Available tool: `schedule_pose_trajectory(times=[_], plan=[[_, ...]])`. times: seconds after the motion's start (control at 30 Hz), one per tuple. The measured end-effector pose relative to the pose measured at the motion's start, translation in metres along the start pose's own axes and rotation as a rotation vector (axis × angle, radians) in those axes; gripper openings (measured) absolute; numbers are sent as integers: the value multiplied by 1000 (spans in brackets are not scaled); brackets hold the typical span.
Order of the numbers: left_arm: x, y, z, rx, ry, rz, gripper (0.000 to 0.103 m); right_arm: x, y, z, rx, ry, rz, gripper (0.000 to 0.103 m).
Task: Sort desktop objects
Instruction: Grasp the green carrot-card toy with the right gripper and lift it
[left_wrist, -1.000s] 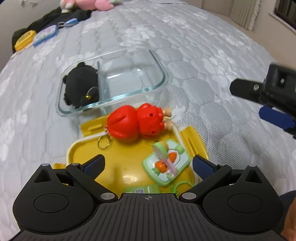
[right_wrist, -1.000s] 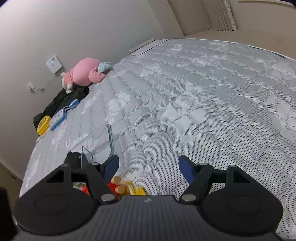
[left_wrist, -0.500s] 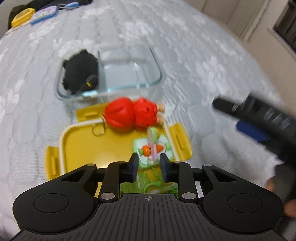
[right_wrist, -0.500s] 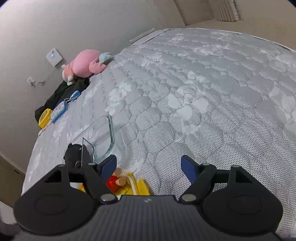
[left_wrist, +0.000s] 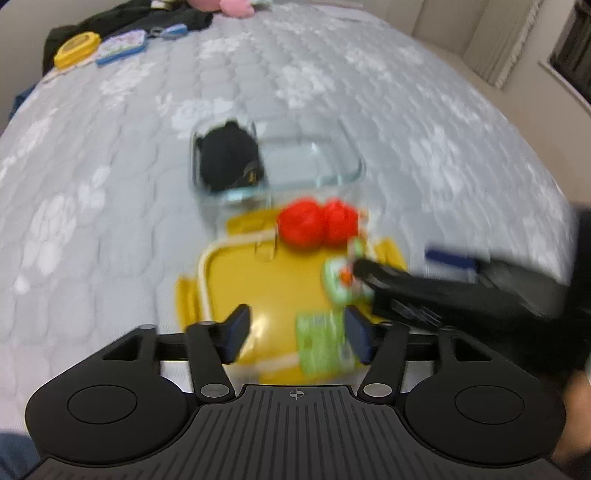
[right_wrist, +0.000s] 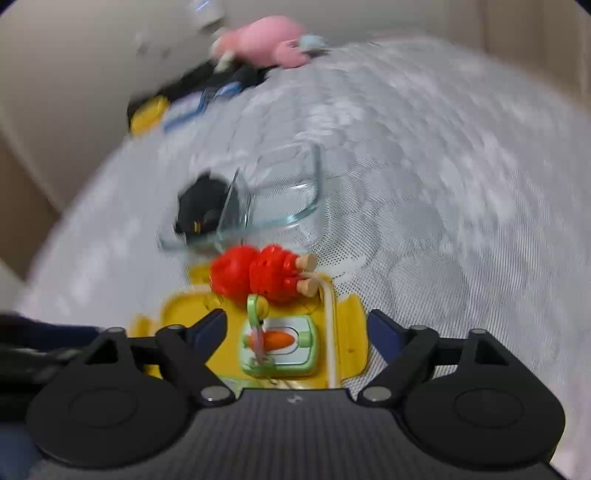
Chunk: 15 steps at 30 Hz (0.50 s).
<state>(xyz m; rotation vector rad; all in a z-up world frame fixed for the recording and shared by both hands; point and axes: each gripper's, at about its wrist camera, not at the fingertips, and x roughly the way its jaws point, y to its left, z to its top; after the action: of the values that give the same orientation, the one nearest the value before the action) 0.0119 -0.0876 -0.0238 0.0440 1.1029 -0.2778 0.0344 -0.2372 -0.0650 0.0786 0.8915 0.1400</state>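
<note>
Left wrist view is showing the left gripper (left_wrist: 295, 332) pulling up and back from the yellow lid (left_wrist: 266, 291), its jaws now opening again after snapping shut half a second ago over the green carrot toy (left_wrist: 341, 275); nothing is sitting between its fingers, so that pinch appears to have come away empty, though blur is making this hard to confirm. The right gripper (left_wrist: 399, 266), which a second ago was hanging well off to the side, is now reaching in from the right with one finger just beside the carrot toy. Behind the lid, the glass dish (left_wrist: 314, 162) is holding only a black pouch (left_wrist: 229, 158) in one half, and the red doll (left_wrist: 319, 223) is lying on the lid's far edge. Right wrist view is showing the right gripper (right_wrist: 295, 328) newly swung over the lid (right_wrist: 347, 332), jaws opening wide with the carrot toy (right_wrist: 280, 343) lying between them, untouched. The doll (right_wrist: 262, 277) and dish (right_wrist: 288, 192) are sitting beyond. Judging by this, the right hand is taking over the pick, and the sorting is barely begun.
</note>
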Motion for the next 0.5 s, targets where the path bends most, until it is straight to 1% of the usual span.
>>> schedule_pose_trajectory(times=[0.03, 0.07, 0.1, 0.2, 0.27, 0.37, 0.4, 0.47, 0.5], plan=[[-4, 1, -7, 9, 12, 3, 82, 6, 7, 0, -34, 14, -22, 89], [-8, 1, -13, 21, 17, 7, 82, 12, 12, 0, -58, 33, -30, 89], [-12, 2, -19, 32, 17, 11, 85, 17, 17, 0, -82, 52, -39, 89], [-28, 10, -30, 35, -9, 16, 89, 33, 23, -2, -72, 129, -8, 89], [-35, 16, -36, 34, -20, 16, 91, 38, 28, -5, -114, 131, -55, 88], [-40, 23, -40, 39, -30, -9, 91, 41, 35, -7, -164, 114, -86, 87], [-41, 26, -41, 39, -35, -22, 91, 40, 36, -8, -165, 104, -94, 84], [-43, 31, -42, 36, -47, -45, 92, 33, 34, -5, -150, 98, -81, 63], [-43, 34, -43, 35, -51, -56, 93, 30, 33, -4, -142, 95, -73, 64]])
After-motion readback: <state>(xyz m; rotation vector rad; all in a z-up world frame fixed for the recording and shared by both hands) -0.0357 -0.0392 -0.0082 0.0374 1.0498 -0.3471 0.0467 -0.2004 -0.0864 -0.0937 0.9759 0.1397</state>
